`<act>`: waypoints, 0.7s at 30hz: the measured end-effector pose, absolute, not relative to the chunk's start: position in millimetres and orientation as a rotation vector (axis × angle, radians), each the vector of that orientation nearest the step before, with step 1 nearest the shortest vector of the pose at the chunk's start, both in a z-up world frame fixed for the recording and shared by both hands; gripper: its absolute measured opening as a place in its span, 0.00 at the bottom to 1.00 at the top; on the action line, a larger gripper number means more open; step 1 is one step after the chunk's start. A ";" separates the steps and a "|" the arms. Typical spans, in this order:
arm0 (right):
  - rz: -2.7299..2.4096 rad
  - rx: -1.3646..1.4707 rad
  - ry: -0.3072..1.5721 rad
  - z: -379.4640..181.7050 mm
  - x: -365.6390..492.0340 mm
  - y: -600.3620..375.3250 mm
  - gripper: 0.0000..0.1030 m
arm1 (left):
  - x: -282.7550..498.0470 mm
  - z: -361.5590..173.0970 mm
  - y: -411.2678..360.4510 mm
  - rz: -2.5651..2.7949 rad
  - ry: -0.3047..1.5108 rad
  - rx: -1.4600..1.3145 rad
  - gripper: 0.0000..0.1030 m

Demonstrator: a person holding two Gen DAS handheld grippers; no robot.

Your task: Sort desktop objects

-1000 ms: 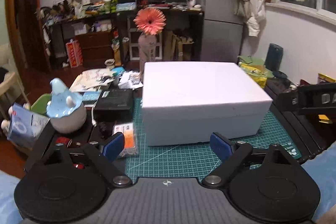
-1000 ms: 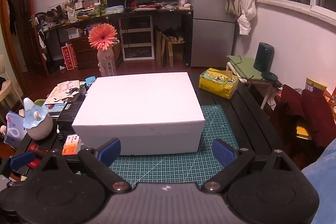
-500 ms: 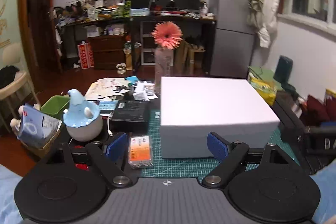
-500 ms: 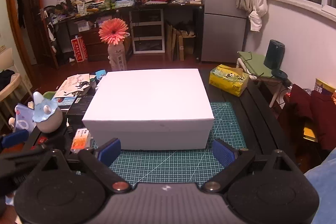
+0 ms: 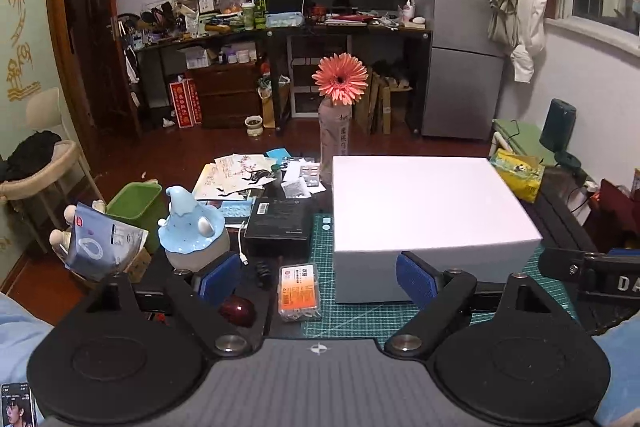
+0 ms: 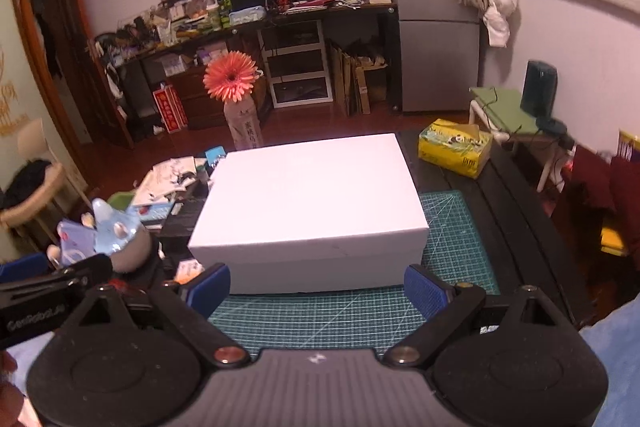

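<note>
**Both grippers poised, nothing picked yet**

Since the earlier frame the left wrist view has lifted: more of the table's near clutter shows, including a dark red round object [image 5: 237, 310] that was hidden before, and the white box [image 5: 428, 215] sits lower in the picture.

Left wrist view: the left gripper [image 5: 318, 277] has its jaws spread, opening a little, with nothing pinched. The orange pill box [image 5: 300, 291] lies flat between and just below the 2 blue pads, nearer the left one, at the edge of the green cutting mat [image 5: 352, 319]. A blue-hatted figurine [image 5: 192, 233] and a black box [image 5: 280, 221] stand beyond it.

Right wrist view: the right gripper [image 6: 316, 287] also holds its jaws spread and empty, facing the white box, which lies ahead between them without touching.

To do the step well, the left gripper should probably drop straight over the orange pill box, line the pads with its long sides, and close gently, as the clear case looks slippery.
</note>
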State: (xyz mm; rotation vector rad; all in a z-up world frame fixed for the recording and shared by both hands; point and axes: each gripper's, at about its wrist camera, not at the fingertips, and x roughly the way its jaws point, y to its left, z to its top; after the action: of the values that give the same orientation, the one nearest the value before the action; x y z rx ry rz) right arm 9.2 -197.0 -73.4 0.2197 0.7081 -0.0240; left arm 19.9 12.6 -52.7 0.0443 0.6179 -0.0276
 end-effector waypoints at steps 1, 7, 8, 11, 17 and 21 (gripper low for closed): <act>-0.031 0.222 0.702 -71.7 8.0 -198.4 0.91 | 17.9 -49.3 12.5 -0.027 0.617 0.042 0.83; -0.033 0.193 0.669 -60.4 -2.1 -199.0 0.91 | 10.3 -37.9 11.6 -0.036 0.631 0.021 0.88; -0.031 0.182 0.664 -58.8 -3.9 -197.6 0.91 | 10.0 -37.9 11.5 -0.036 0.641 0.016 0.88; -0.024 0.154 0.652 -53.6 -8.9 -193.0 0.91 | 9.7 -39.4 11.1 -0.045 0.678 0.000 0.88; -0.044 0.126 0.614 -43.5 -20.3 -188.2 0.91 | 4.2 -39.0 1.9 -0.035 0.678 0.029 0.88; -0.052 0.107 0.600 -39.7 -26.6 -186.2 0.91 | -0.2 -35.5 -7.7 -0.039 0.665 0.057 0.88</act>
State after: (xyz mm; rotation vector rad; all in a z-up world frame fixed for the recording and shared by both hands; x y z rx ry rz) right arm -26.6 -186.2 -39.7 0.1068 0.6002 -0.0525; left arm -0.2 -7.7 -35.5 0.0568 0.6650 -0.0391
